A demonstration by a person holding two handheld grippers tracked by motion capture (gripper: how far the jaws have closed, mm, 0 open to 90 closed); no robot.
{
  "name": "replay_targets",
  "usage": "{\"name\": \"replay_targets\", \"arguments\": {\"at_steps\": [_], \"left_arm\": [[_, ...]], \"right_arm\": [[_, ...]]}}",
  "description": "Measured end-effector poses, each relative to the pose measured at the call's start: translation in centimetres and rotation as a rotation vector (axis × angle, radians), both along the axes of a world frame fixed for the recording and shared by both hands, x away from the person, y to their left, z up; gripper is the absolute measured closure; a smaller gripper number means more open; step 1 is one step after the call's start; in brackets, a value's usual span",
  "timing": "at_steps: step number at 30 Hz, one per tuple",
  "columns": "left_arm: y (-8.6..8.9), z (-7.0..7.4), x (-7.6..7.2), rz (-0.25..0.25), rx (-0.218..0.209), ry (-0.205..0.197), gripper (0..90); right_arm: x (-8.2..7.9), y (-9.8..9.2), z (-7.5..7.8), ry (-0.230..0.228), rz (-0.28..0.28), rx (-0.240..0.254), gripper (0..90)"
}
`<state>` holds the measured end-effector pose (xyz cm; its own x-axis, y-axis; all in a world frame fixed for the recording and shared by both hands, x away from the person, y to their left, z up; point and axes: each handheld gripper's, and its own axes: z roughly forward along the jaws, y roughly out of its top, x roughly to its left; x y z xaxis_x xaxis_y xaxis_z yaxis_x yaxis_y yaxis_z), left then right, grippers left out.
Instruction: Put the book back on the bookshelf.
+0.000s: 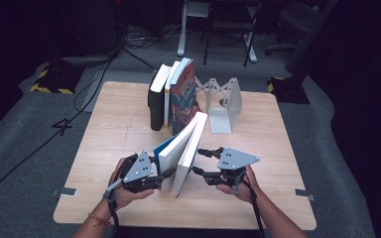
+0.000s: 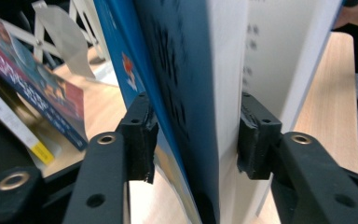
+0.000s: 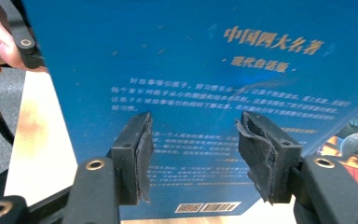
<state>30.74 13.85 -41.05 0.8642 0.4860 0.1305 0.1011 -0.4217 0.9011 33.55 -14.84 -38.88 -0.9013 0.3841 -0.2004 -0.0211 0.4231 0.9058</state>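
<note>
Three books (image 1: 171,96) stand in a row on the wooden table (image 1: 119,134), far ahead of the left gripper, and they lean a bit. Just beside them, ahead of the right gripper, stands a white bookend (image 1: 224,103). Past the table, far from both grippers, there are black cables (image 1: 87,79) on the grey floor (image 1: 25,129) and the legs of a chair (image 1: 228,29).

A thick blue-covered paperback book (image 1: 181,151) stands on the pale wooden desk (image 1: 114,134) — between both hand-held grippers, before a row of upright books (image 1: 171,96).
</note>
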Motion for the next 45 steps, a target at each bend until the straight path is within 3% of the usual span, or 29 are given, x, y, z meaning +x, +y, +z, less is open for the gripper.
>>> {"name": "replay_targets", "arguments": {"at_steps": [6, 12, 16, 20, 23, 31, 34, 39, 43, 45], "left_arm": [[0.1, -1.3, -1.0, 0.002, 0.075, 0.057, 43.9], [-0.5, -2.4, -1.7, 0.006, 0.055, 0.117, 31.4], [-1.5, -3.0, -2.1, 0.022, 0.029, 0.124, 28.6], [-2.6, -3.6, -2.4, 0.093, 0.007, 0.11, 26.6], [-3.0, -4.0, -2.2, 0.138, -0.03, 0.124, 27.2], [-4.4, -4.7, -1.3, 0.239, -0.073, 0.093, 33.2], [-4.2, -4.8, -1.1, 0.233, -0.092, 0.091, 37.0], [-3.7, -4.6, -1.1, 0.22, -0.077, 0.065, 45.5], [-2.6, -4.5, -0.5, 0.206, -0.102, 0.097, 57.6], [-2.3, -4.5, -0.2, 0.172, -0.101, 0.101, 58.9]], "right_arm": [[-0.1, 0.3, -0.6, -0.001, 0.009, -0.019, 44.9], [-0.1, 0.9, -1.3, 0.01, 0.004, -0.044, 44.6], [-0.2, 1.5, -1.8, 0.013, 0.008, -0.056, 44.3], [-0.2, 2.2, -2.5, 0.016, -0.002, -0.061, 43.1], [-0.1, 2.4, -2.7, 0.014, -0.011, -0.049, 41.2], [0.1, 2.4, -3.0, -0.007, -0.026, -0.046, 36.0], [0.3, 2.2, -2.9, -0.028, -0.043, -0.057, 36.4], [1.0, 1.1, -2.6, -0.011, -0.074, -0.028, 36.4], [1.5, -0.1, -2.5, -0.012, -0.105, -0.021, 36.3], [1.7, -0.6, -2.5, -0.012, -0.122, -0.019, 36.3]]}}
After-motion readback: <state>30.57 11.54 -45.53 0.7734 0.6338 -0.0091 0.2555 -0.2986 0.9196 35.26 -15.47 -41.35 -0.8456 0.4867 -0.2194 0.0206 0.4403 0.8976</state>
